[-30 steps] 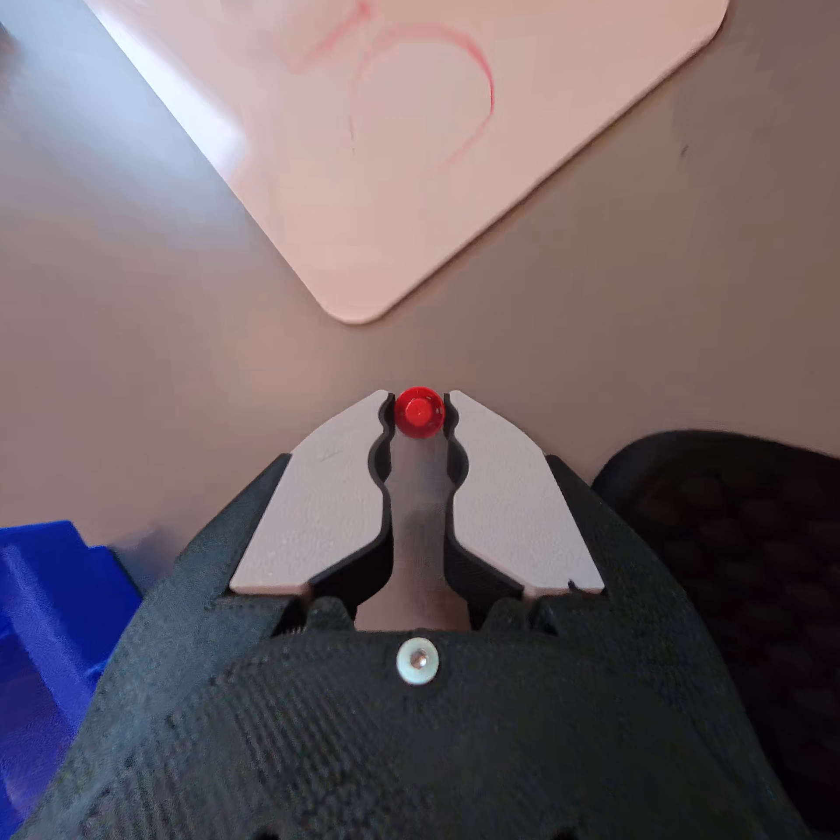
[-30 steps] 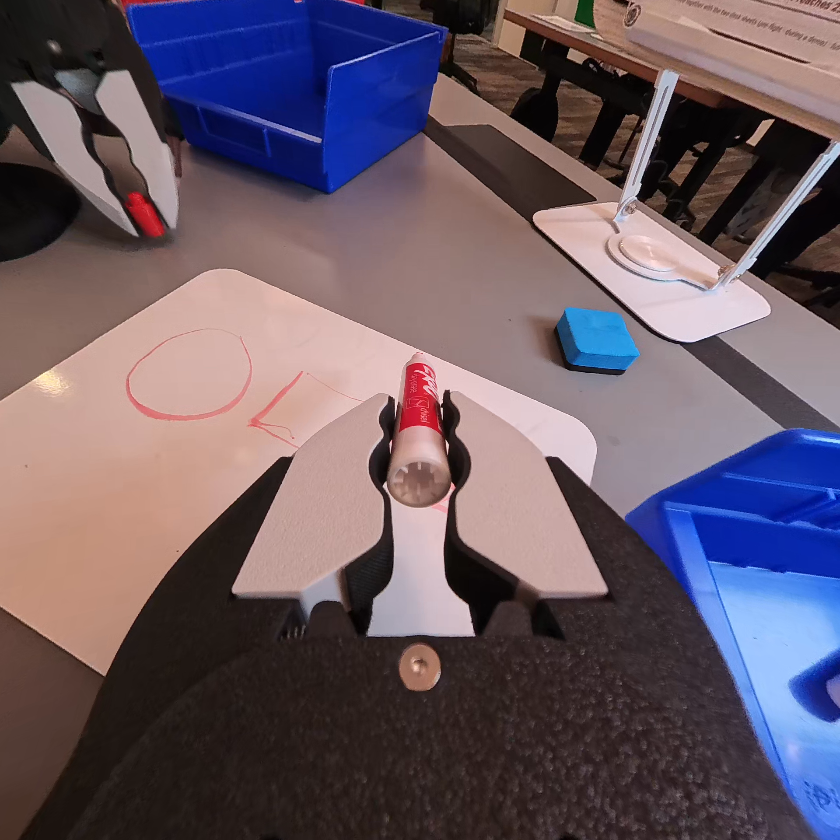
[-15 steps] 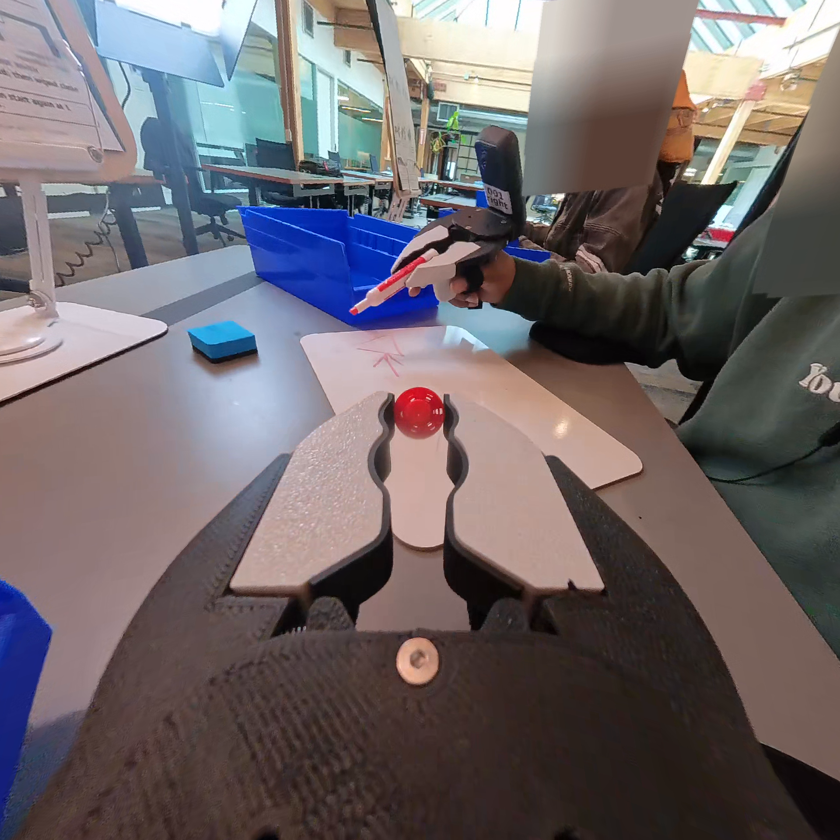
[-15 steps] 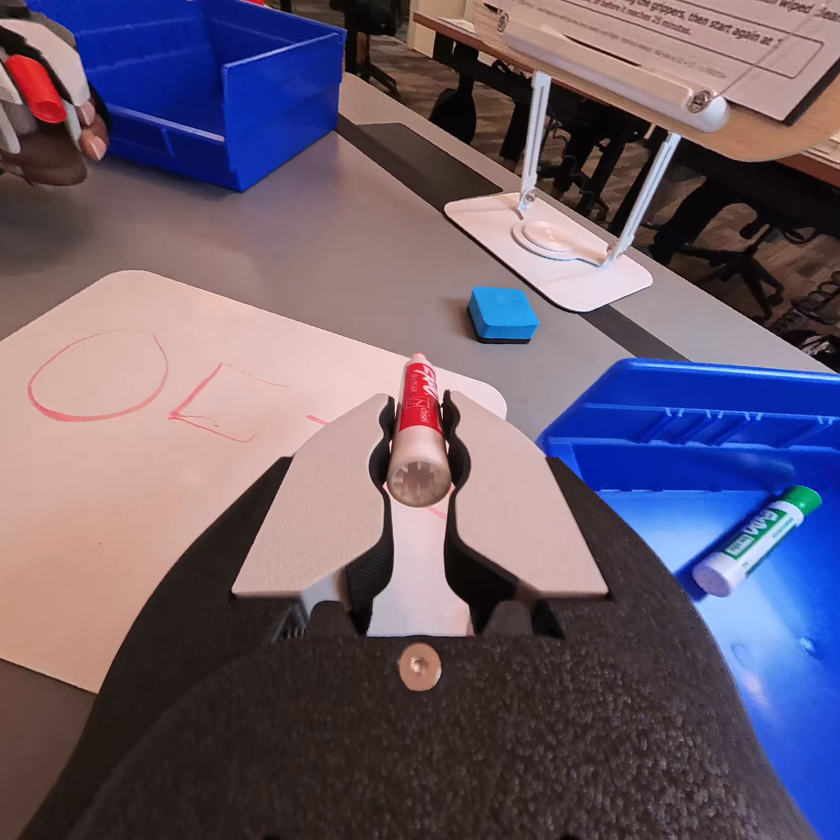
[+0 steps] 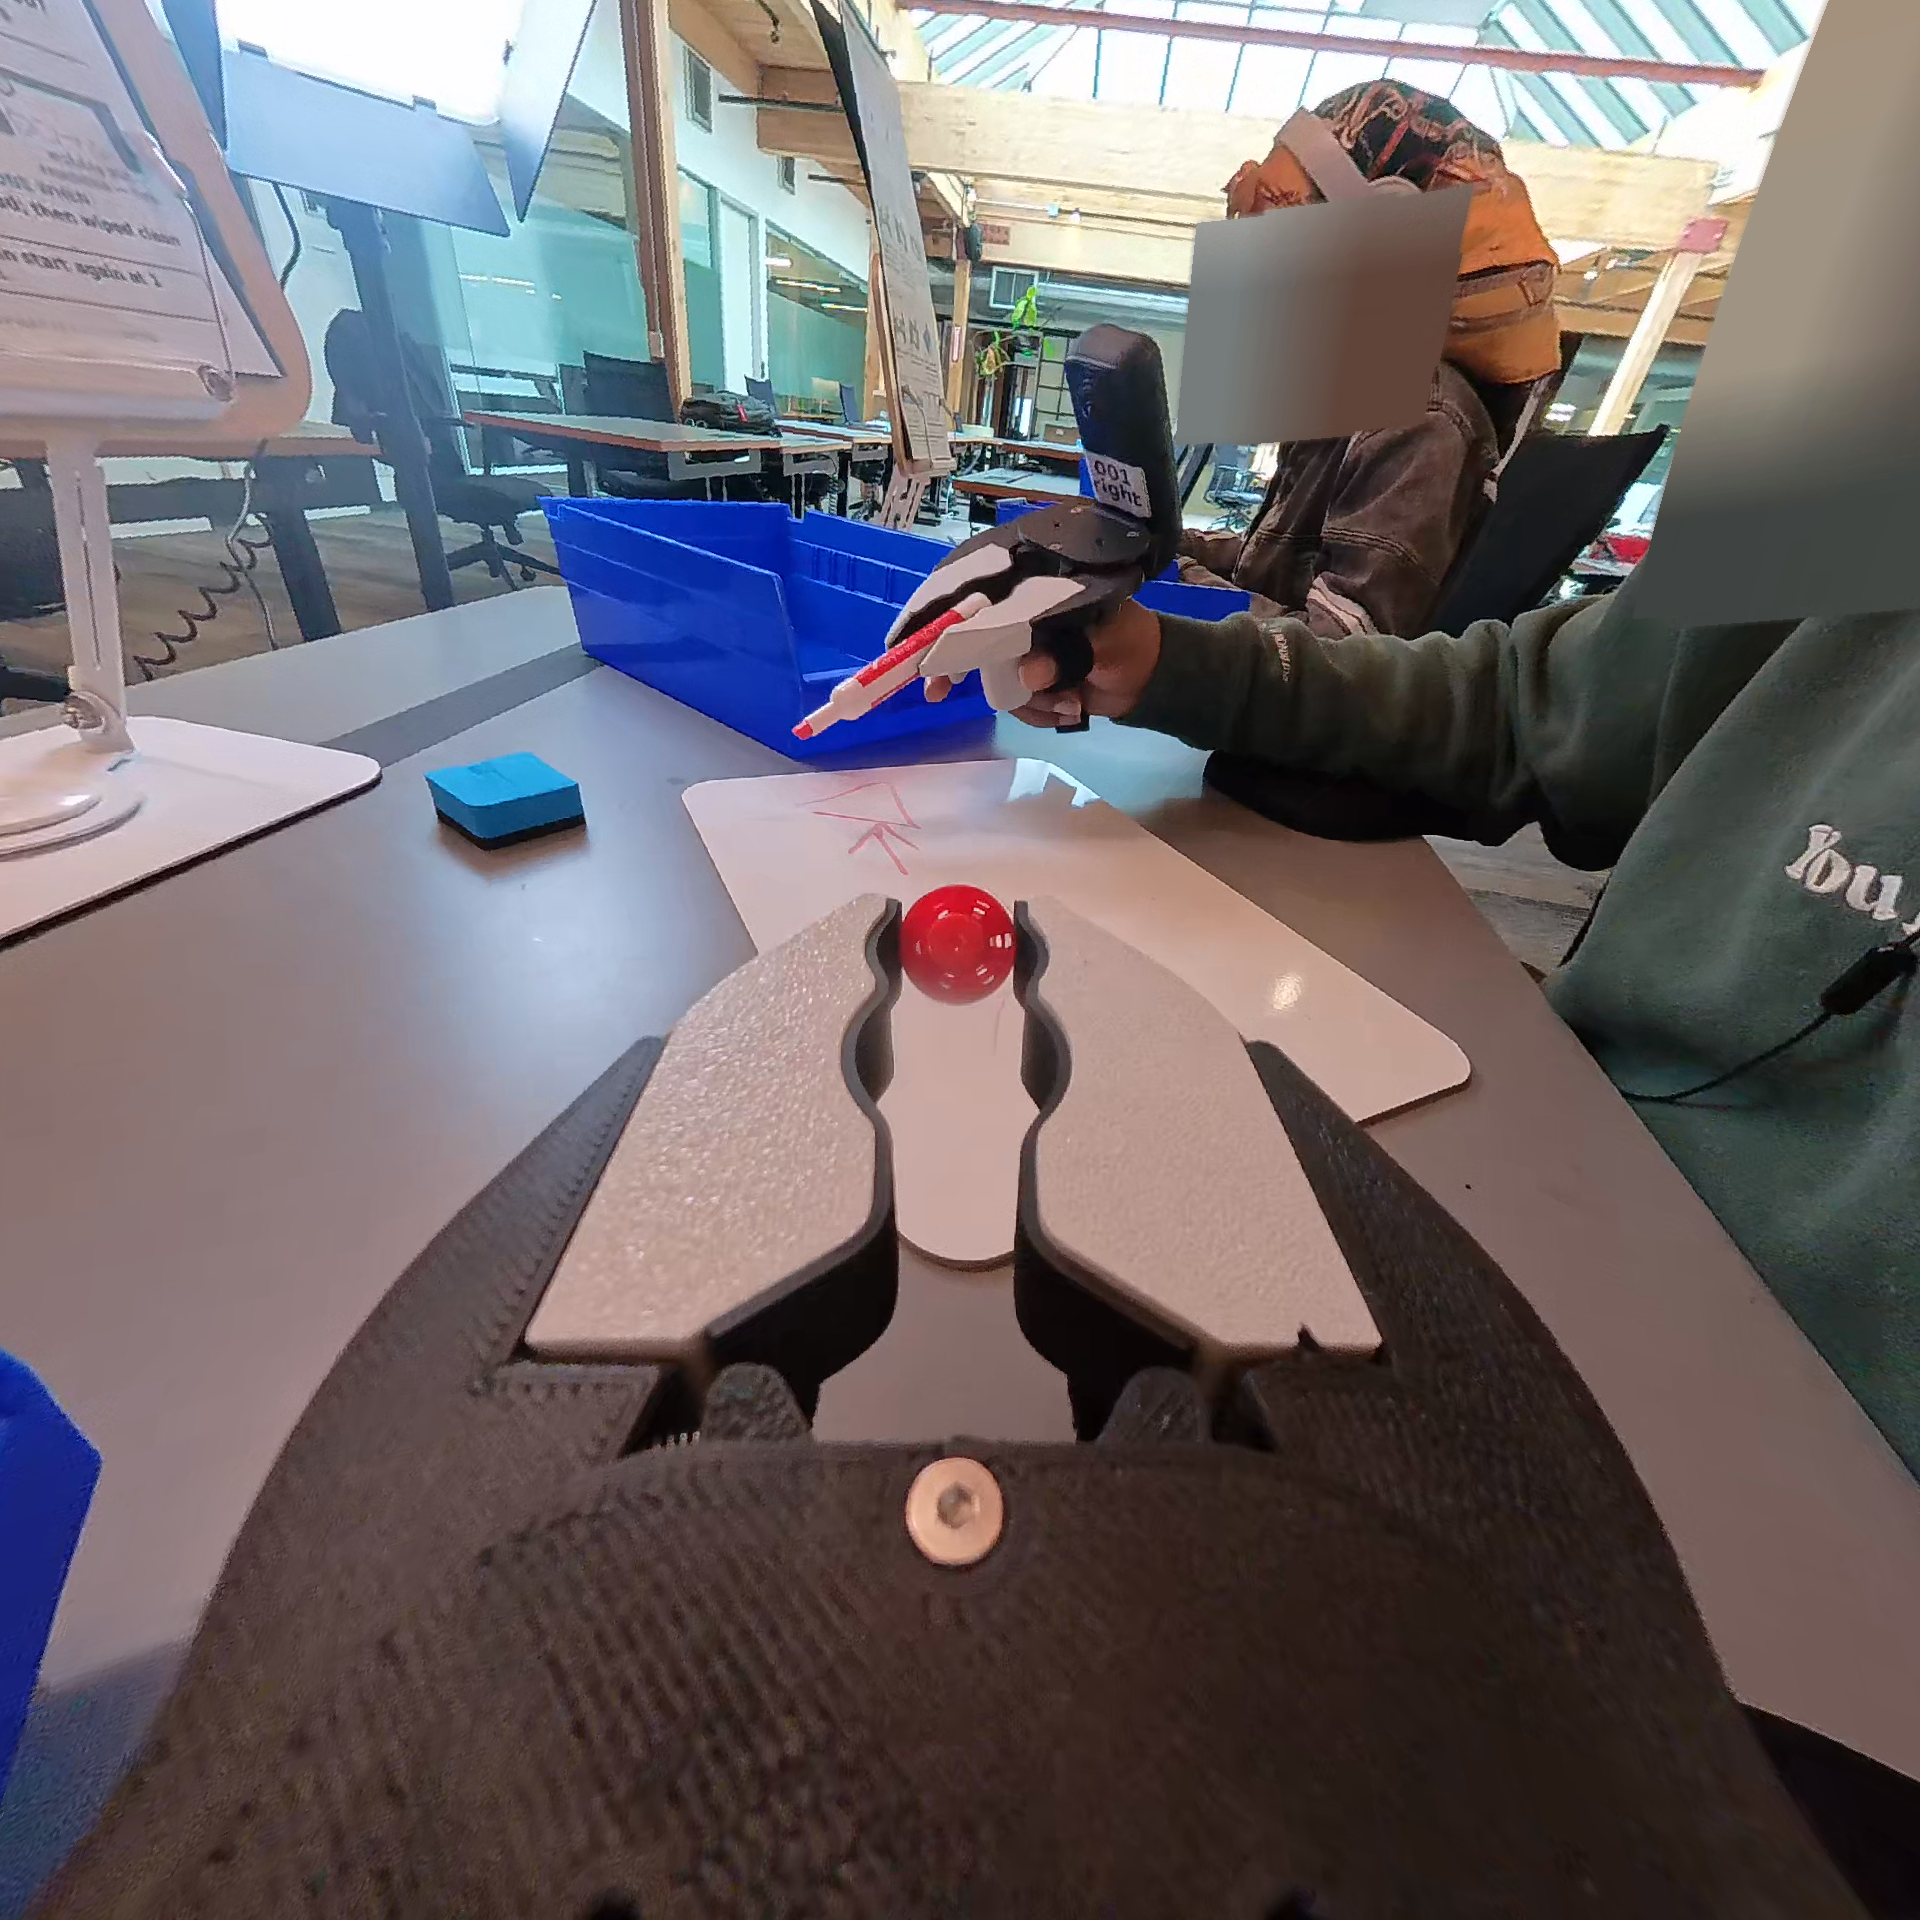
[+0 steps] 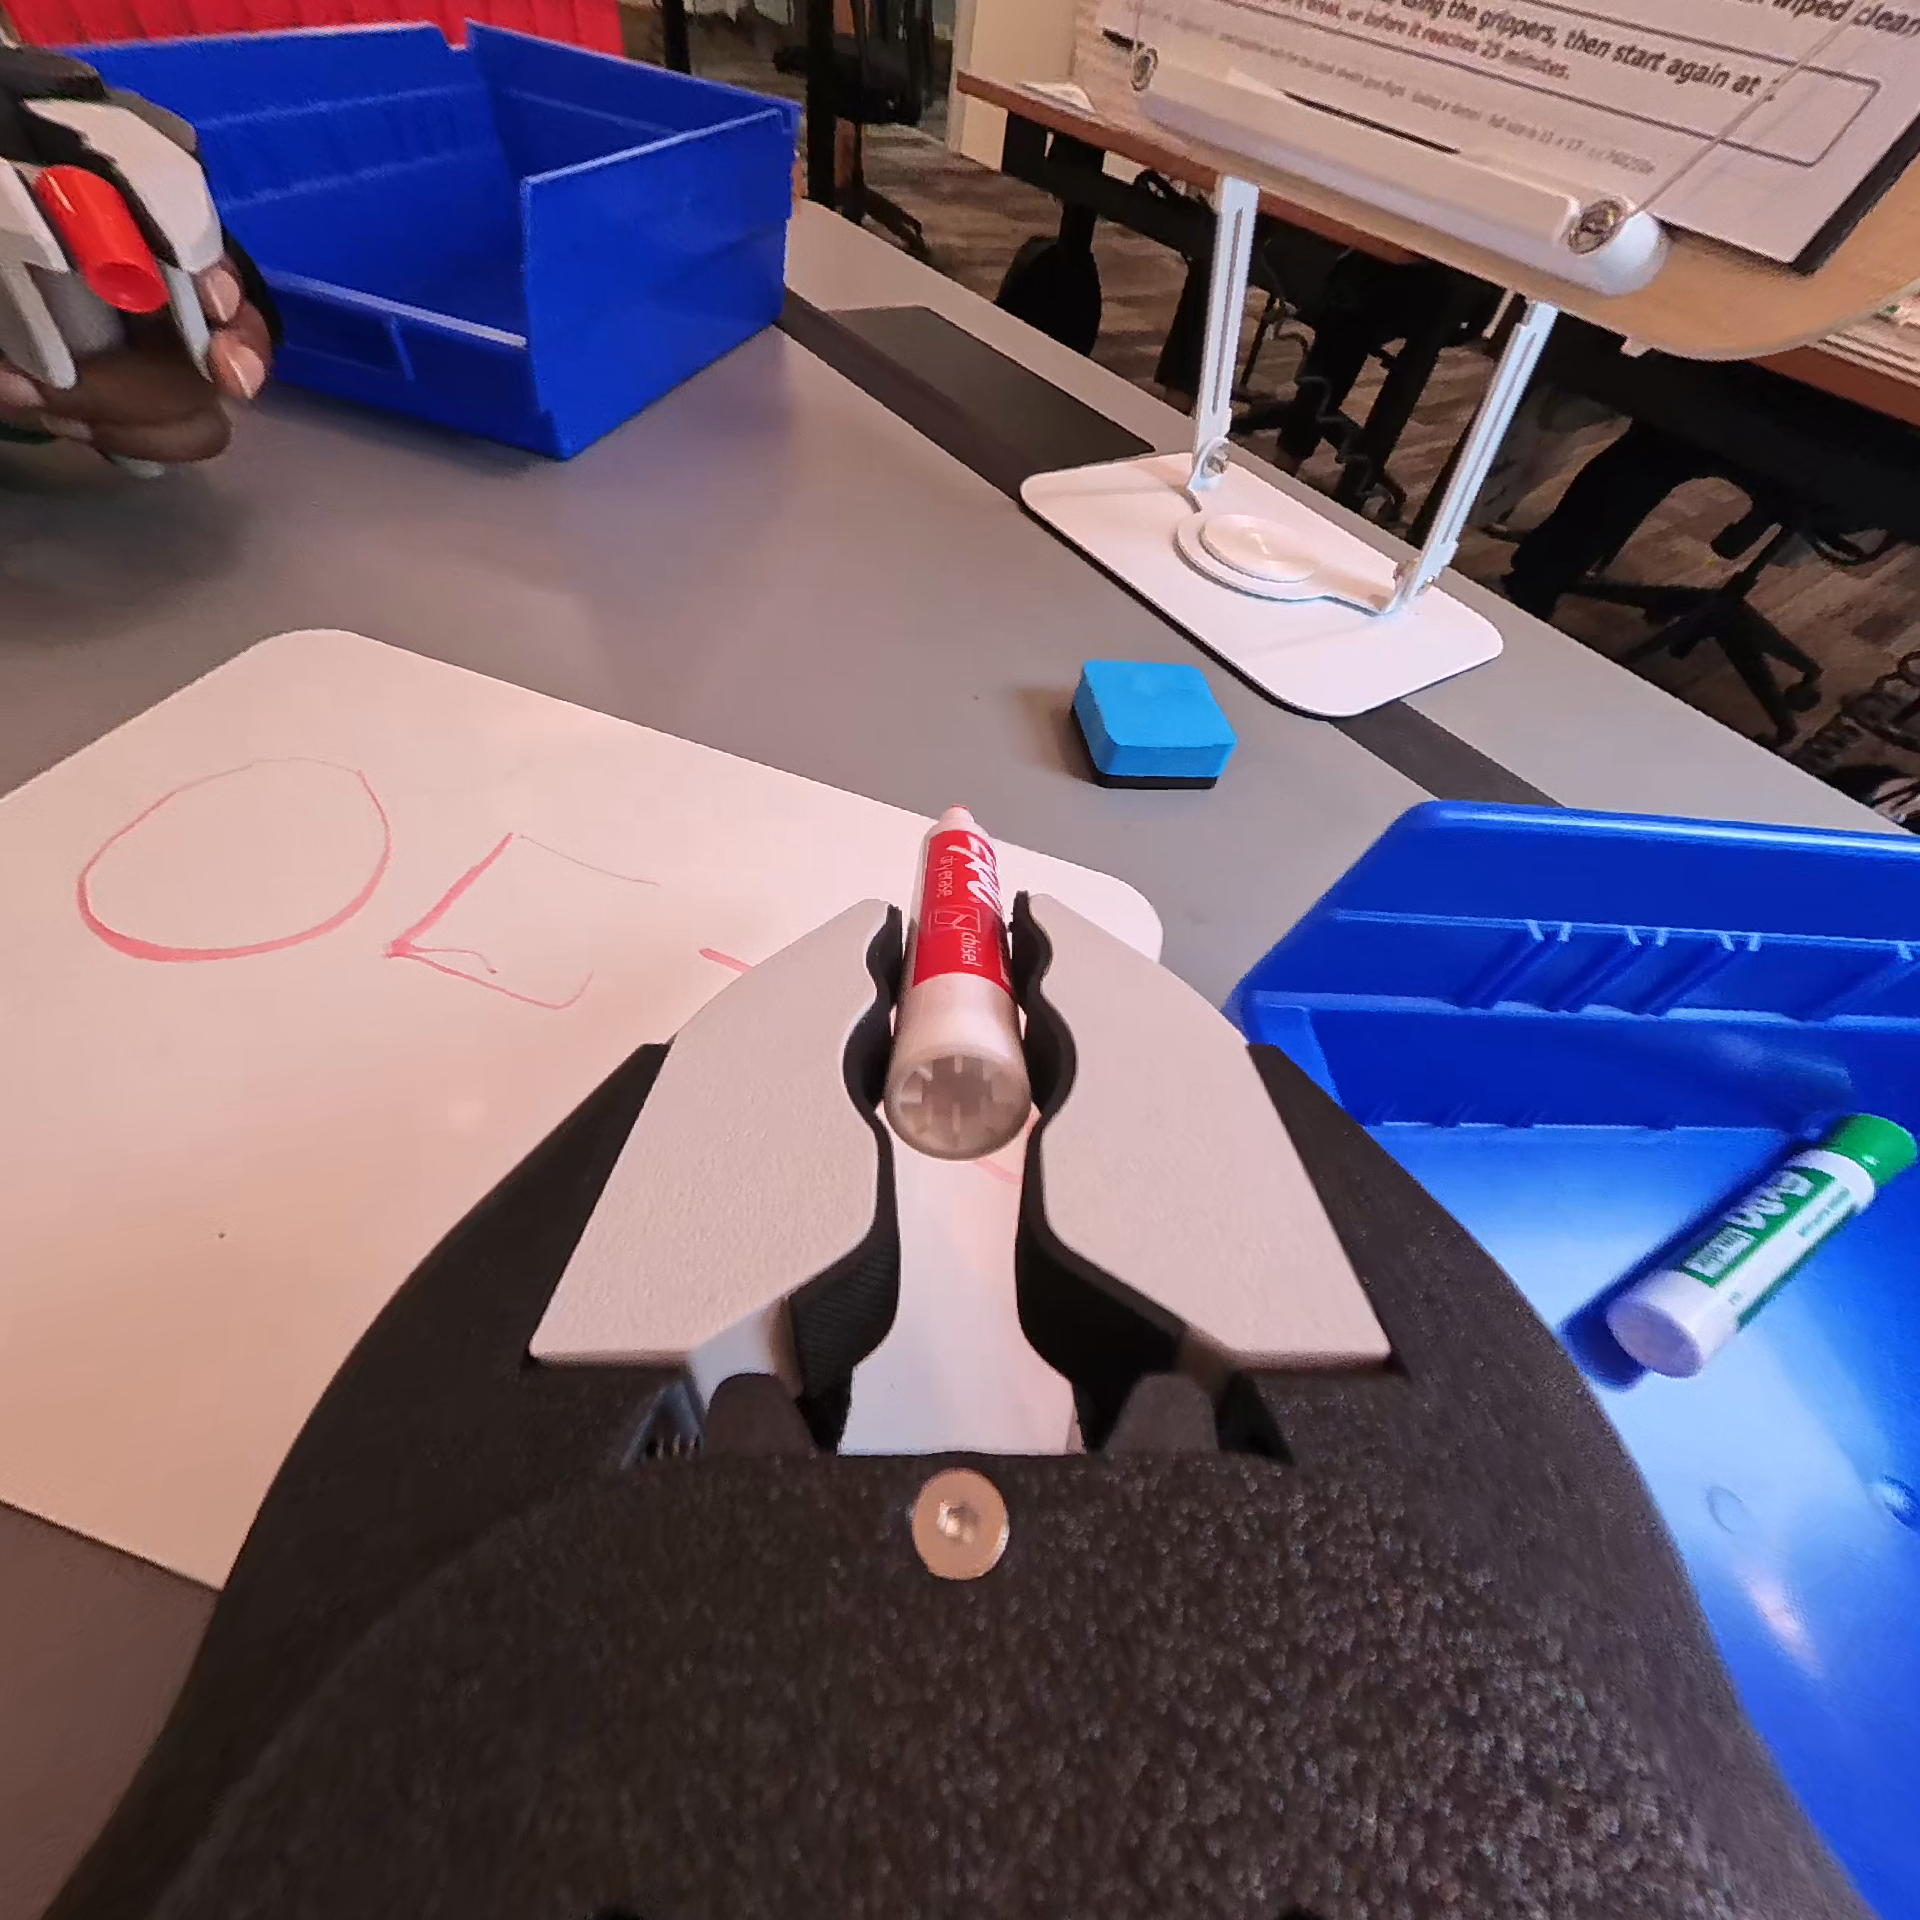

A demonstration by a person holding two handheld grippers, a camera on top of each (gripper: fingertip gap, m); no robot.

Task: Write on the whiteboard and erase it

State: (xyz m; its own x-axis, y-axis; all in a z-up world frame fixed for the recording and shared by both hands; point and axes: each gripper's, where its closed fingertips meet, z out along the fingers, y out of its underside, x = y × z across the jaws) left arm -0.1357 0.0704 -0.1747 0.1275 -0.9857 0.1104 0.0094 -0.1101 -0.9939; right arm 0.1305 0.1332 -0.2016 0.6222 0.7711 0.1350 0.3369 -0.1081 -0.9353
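A white whiteboard (image 6: 312, 1091) lies flat on the grey table with red shapes drawn on it; it also shows in the left wrist view (image 5: 1143, 904). My right gripper (image 6: 956, 925) is shut on an uncapped red marker (image 6: 956, 977), held above the board's right end; it shows from the side in the left wrist view (image 5: 966, 623). My left gripper (image 5: 956, 914) is shut on the marker's red cap (image 5: 956, 943), raised above the board's near end; it shows in the right wrist view (image 6: 104, 249) at the top left. A blue eraser (image 6: 1153, 722) lies on the table beyond the board.
A blue bin (image 6: 1558, 1039) at right holds a green marker (image 6: 1756, 1247). Another blue bin (image 6: 468, 208) stands at the far left. A white stand (image 6: 1268, 582) with a sign is behind the eraser. A person in a green sleeve (image 5: 1455, 707) sits at the table.
My left gripper swung up from facing down at the table to look level across the board. My right gripper lifted and turned right, so the bin with the green marker came into view.
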